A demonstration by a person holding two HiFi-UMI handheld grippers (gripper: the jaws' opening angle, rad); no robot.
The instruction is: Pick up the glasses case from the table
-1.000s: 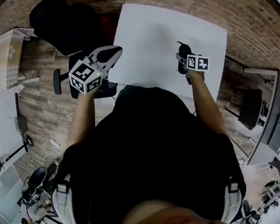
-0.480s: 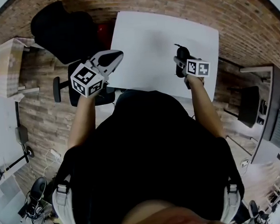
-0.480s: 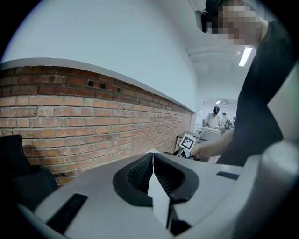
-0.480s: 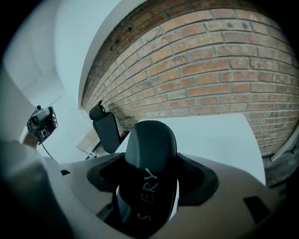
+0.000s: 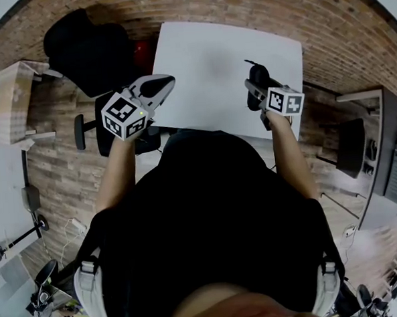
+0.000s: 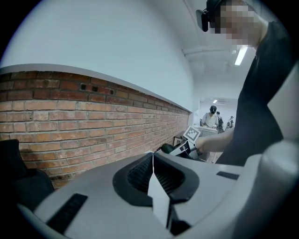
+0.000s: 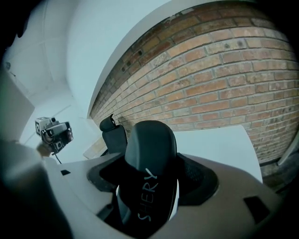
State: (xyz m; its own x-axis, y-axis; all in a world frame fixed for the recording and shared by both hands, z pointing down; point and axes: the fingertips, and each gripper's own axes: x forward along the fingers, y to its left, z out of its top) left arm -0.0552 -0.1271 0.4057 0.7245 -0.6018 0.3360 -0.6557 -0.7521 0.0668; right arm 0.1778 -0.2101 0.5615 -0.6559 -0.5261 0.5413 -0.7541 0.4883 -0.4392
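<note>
The black glasses case (image 5: 258, 73) is held above the white table (image 5: 206, 60), near its right side. My right gripper (image 5: 253, 94) is shut on it. In the right gripper view the case (image 7: 150, 149) stands on end between the jaws, white lettering down its face, with the table (image 7: 219, 144) well below it. My left gripper (image 5: 160, 83) hovers over the table's near left edge. Its two pads meet in a line, with nothing between them (image 6: 152, 158).
A black office chair (image 5: 88, 47) stands off the table's left side, seen also behind the case (image 7: 112, 133). A wooden shelf unit (image 5: 10, 92) is at far left and a dark desk (image 5: 386, 150) at right. A brick wall (image 6: 93, 121) runs behind; people (image 6: 212, 116) stand far off.
My right gripper has risen from the table with the case held in it. The left gripper has drifted a little and stays shut.
</note>
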